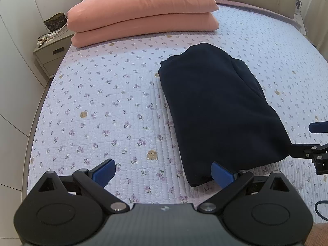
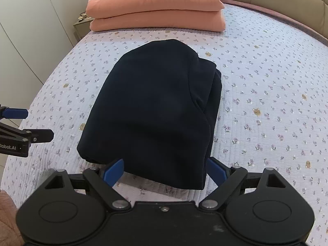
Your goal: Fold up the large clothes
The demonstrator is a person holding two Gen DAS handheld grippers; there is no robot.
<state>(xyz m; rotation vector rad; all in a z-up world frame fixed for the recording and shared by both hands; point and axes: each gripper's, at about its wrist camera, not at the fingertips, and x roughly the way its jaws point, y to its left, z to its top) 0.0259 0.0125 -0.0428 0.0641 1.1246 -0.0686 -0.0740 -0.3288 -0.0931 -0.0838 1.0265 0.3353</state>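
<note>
A dark navy garment (image 1: 217,106) (image 2: 155,110) lies folded into a thick bundle on the floral quilt. In the left wrist view my left gripper (image 1: 164,171) is open just above the quilt; its right fingertip sits at the bundle's near left corner and its left fingertip is over bare quilt. In the right wrist view my right gripper (image 2: 165,170) is open, its two blue pads on either side of the bundle's near edge. Nothing is pinched in either one. Each gripper also shows at the edge of the other's view: right gripper (image 1: 307,140), left gripper (image 2: 30,124).
Two stacked pink pillows (image 1: 141,14) (image 2: 157,8) lie at the head of the bed against a beige headboard (image 2: 287,6). A nightstand (image 1: 51,51) with a small patterned bag stands left of the bed, beside white wardrobe doors (image 2: 30,30). Open quilt (image 1: 98,106) lies left of the garment.
</note>
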